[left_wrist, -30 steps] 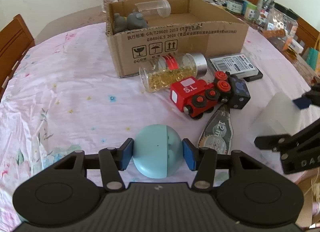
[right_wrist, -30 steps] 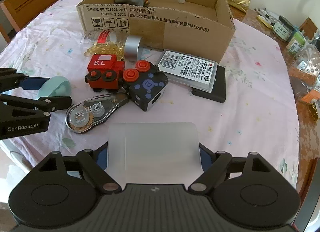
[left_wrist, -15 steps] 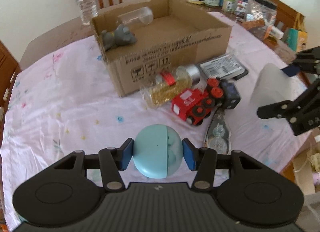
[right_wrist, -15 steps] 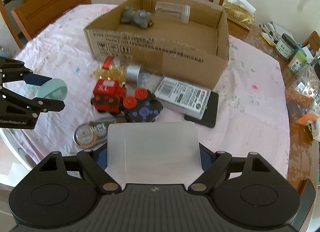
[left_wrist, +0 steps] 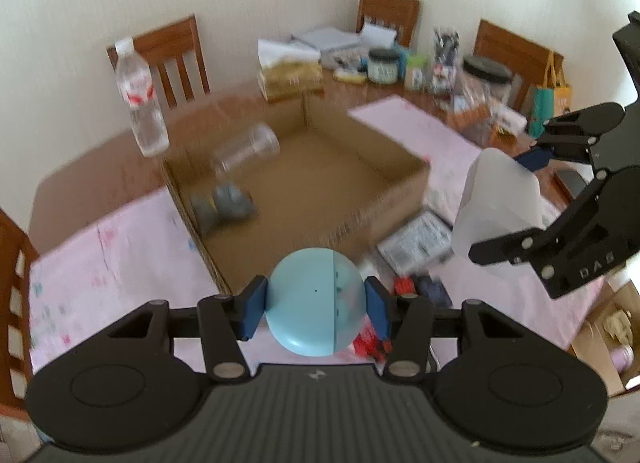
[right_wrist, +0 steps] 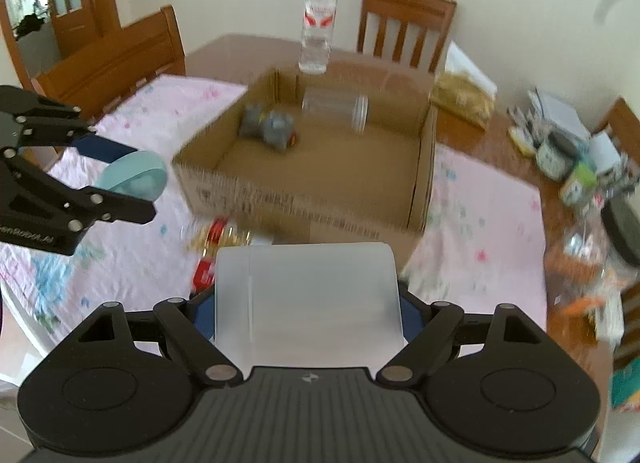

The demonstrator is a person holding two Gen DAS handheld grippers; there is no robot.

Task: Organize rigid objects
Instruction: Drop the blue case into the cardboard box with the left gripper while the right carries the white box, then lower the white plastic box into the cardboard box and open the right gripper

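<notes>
Left wrist view: the left gripper (left_wrist: pixel 316 305) pinches a blue ball (left_wrist: pixel 316 301) between its two blue pads (left_wrist: pixel 255 309), the ball filling the gap and sitting centred between the fingers. It hangs in the air over the near wall of the open box (left_wrist: pixel 404 199). Inside the box lie a clear cup (left_wrist: pixel 246 153) on its side and a grey toy (left_wrist: pixel 226 205) near the left wall. A bottle (left_wrist: pixel 140 97) stands behind the box. To the right, the right gripper (left_wrist: pixel 516 199) clamps a white case (left_wrist: pixel 498 203), held up in the air beside the box's right corner. A red train (left_wrist: pixel 370 343) shows just below the ball, mostly hidden

Right wrist view: the right gripper (right_wrist: pixel 308 311) squeezes the white case (right_wrist: pixel 308 299) between its fingers, the case jutting forward past the tips toward the box (right_wrist: pixel 304 199). The grey toy (right_wrist: pixel 270 127) and clear cup (right_wrist: pixel 336 105) lie at the box's far side. At left, the left gripper (right_wrist: pixel 128 173) holds the blue ball (right_wrist: pixel 138 179) above the pink cloth (right_wrist: pixel 120 239), just beside the box's left corner. The bottle (right_wrist: pixel 318 27) stands beyond the box. The picture is blurred
</notes>
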